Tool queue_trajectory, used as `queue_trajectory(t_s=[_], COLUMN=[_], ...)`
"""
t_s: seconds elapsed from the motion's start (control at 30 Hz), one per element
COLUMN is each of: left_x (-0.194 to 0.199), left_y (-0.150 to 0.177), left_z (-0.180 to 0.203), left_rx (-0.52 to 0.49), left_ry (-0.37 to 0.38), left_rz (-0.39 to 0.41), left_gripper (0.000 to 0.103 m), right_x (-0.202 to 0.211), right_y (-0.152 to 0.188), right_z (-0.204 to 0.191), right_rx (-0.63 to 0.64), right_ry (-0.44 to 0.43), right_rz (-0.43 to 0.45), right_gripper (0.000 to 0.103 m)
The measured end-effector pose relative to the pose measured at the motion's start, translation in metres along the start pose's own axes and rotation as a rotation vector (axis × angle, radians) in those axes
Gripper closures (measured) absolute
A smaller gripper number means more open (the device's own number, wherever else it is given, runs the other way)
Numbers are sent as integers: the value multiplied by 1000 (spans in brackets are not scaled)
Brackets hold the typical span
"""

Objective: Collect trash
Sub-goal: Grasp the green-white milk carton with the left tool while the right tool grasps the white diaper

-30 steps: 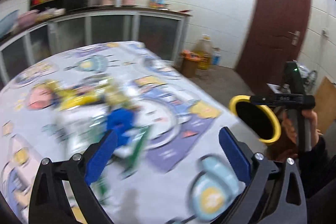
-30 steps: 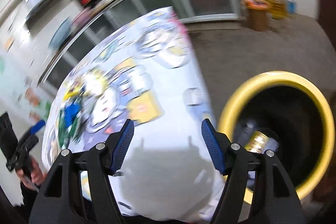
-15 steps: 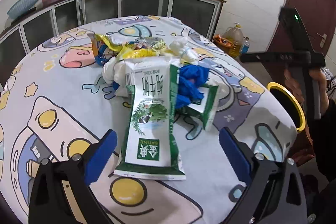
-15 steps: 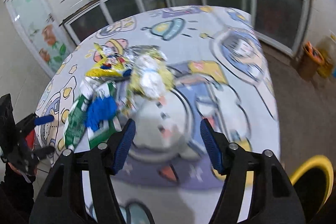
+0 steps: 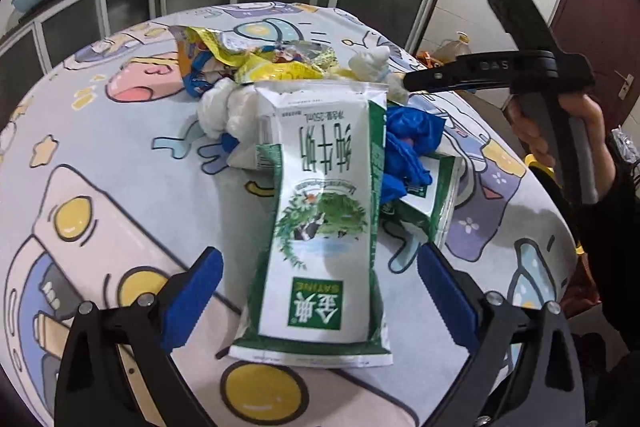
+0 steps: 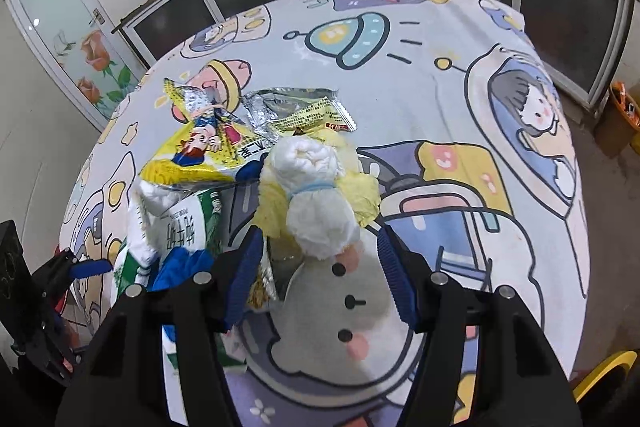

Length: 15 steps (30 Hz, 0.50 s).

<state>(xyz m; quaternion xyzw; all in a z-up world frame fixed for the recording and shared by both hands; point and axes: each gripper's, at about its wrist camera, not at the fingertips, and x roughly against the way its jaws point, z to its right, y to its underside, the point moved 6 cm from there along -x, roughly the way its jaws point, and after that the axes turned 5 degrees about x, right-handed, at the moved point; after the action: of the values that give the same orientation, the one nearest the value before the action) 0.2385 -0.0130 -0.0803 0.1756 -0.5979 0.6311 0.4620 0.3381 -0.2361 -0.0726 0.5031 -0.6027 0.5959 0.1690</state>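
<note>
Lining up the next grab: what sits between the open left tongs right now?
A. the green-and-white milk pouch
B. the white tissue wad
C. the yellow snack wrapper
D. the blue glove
A: in the left wrist view the left tongs stand open, and the flat green-and-white milk pouch lies on the table between their blue tips; the blue glove lies farther back.

A flattened green-and-white milk carton (image 5: 320,219) lies lengthwise on the table (image 5: 120,155), its printed end toward the near edge. A crumpled blue glove (image 5: 408,151) rests against its right side, over a second flattened green carton (image 5: 434,195). Behind them sit white tissue wads (image 5: 224,111) and torn yellow snack wrappers (image 6: 200,151) with silver lining. Toward the right edge, a rolled white tissue bundle (image 6: 316,195) lies on crumpled yellow paper (image 6: 360,195). The heap sits near the table's middle.
</note>
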Motion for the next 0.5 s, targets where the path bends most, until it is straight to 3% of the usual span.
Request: queue_trajectory(t_s=[0.3, 0.37, 0.43, 0.5], left_x=[-32, -38, -40, -39], left_y=[-4, -4, -2, -3], left_z=[2, 3, 0, -4], left_rx=[1, 3, 8, 24], left_ry=[11, 8, -9, -12], left_rz=[-76, -90, -91, -94], left_gripper=[11, 20, 41, 42], right_x=[-33, -38, -40, -38], right_y=[-12, -12, -11, -11], right_z=[2, 2, 3, 4], right_rx=[-1, 12, -9, -24], right_ry=[5, 26, 13, -3], right_rz=[-58, -63, -68, -61], right_gripper=[45, 48, 66, 71])
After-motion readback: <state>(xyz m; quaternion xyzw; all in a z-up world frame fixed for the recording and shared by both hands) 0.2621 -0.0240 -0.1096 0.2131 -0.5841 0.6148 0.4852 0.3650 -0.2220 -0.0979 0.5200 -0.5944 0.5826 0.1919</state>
